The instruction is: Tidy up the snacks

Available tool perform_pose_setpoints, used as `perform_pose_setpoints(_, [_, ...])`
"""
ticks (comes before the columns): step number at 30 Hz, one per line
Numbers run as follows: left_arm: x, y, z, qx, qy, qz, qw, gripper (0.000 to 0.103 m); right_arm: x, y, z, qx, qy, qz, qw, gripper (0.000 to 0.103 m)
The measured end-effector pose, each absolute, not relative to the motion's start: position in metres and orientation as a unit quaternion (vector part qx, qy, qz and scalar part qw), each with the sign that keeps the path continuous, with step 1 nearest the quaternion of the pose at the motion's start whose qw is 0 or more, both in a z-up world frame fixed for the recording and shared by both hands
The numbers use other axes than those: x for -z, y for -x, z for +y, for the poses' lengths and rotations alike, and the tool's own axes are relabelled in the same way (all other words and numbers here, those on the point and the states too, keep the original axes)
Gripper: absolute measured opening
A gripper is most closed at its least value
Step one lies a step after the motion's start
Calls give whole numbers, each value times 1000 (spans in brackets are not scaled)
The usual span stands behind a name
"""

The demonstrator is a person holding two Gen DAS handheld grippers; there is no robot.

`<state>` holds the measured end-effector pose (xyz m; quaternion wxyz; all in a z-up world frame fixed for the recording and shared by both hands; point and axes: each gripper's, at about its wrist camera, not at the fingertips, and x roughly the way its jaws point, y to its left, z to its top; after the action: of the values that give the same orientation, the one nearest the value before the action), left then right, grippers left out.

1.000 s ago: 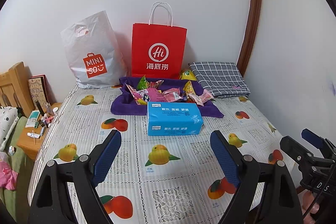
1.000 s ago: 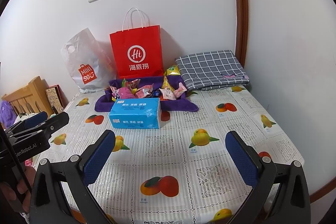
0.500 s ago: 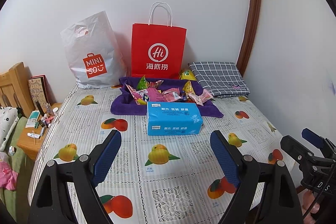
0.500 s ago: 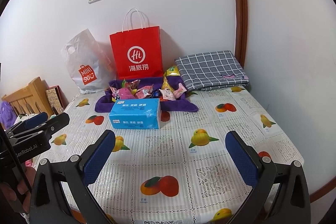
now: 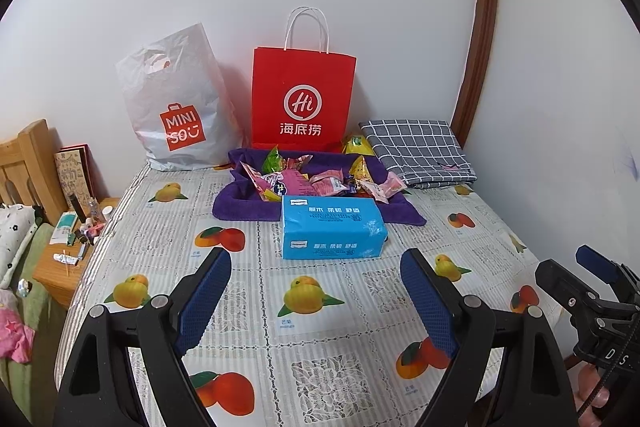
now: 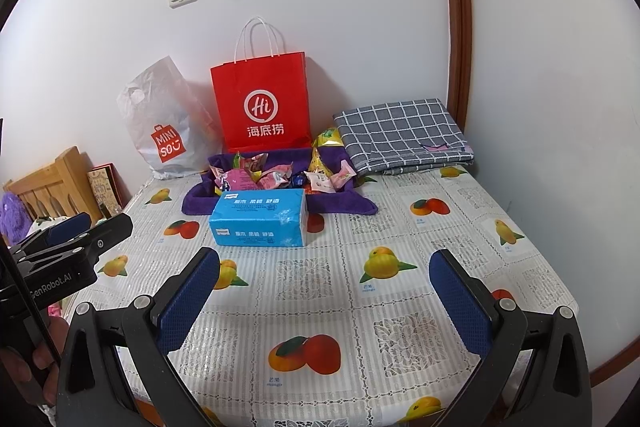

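We hold our left tool [image 5: 316,275] low over the near part of the bench [image 5: 320,307], which wears a white lace-pattern plastic cloth printed with mangoes and peaches. Its two blue-padded fingers [image 5: 206,291] stand wide apart with nothing between them, so it is released. Our right tool [image 6: 324,281] hovers the same way, its blue pads spread and bare above the printed cloth, also released. Each tool shows at the edge of the other's view, gripped by a hand [image 6: 24,367].

The snacks [image 5: 316,179], a heap of small pink, yellow and green wrapped packets, lie on a dark purple towel [image 5: 240,203] spread toward the far middle of the bench. One yellow packet [image 5: 358,145] sits behind the towel, just beside the folded grey cloth with white checks [image 5: 420,151] at the far right corner. A bright blue soft pack of tissues [image 5: 332,227] lies just in front of the towel, touching its near edge, between the snacks and our tools and well apart from both tools.

Against the white wall stand a red paper bag with white twisted handles [image 5: 302,99], directly behind the towel, and a white plastic shopping bag with an orange logo [image 5: 176,107] to its left. A cluttered wooden nightstand [image 5: 68,255] sits beside the bench on the left.
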<state>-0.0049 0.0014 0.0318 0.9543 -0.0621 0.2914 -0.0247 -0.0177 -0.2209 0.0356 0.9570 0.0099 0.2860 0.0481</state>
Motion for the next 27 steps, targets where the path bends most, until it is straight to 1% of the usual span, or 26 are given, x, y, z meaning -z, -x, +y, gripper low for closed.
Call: perform_pose_setpoints(27, [-28, -3, 2, 24, 57, 290, 955, 86, -36, 19, -218, -54, -9, 280, 958, 103])
